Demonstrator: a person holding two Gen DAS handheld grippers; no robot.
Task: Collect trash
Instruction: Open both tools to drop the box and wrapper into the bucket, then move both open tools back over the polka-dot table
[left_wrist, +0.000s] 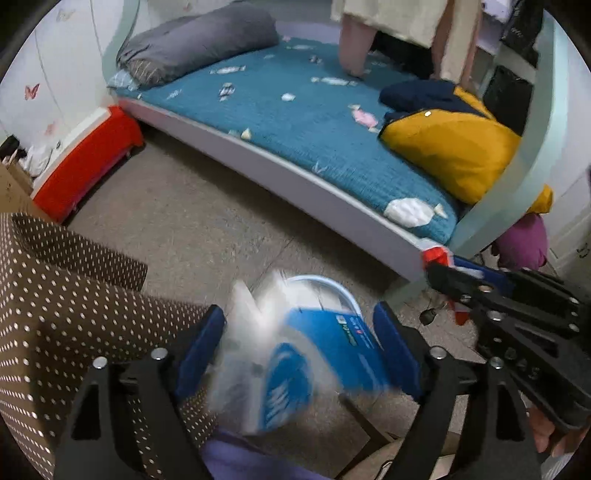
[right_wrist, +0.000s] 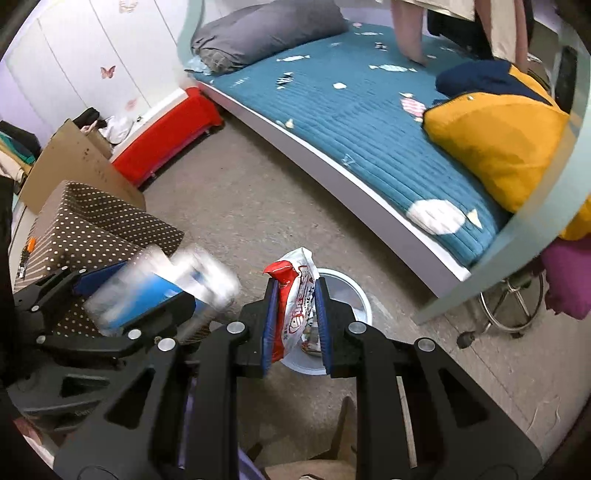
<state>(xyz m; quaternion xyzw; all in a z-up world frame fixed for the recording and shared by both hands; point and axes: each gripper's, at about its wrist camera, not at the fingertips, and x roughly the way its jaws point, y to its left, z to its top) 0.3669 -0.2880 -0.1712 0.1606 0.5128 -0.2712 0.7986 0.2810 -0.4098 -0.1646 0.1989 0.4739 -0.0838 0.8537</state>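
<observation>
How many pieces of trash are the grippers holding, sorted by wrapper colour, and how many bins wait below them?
Blue-and-white wrapper: 1, between the left gripper fingers
Red-and-white wrapper: 1, pinched in the right gripper
White bin: 1, on the floor under both
Total: 3 things, 2 of them trash

Bin (right_wrist: 354, 291) on floor (right_wrist: 240, 206) before bed (right_wrist: 369, 147)

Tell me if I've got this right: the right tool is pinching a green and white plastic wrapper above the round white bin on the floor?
Not quite: the plastic wrapper is red and white, not green. The right wrist view shows it pinched by the right gripper above the round white bin on the floor.
</observation>
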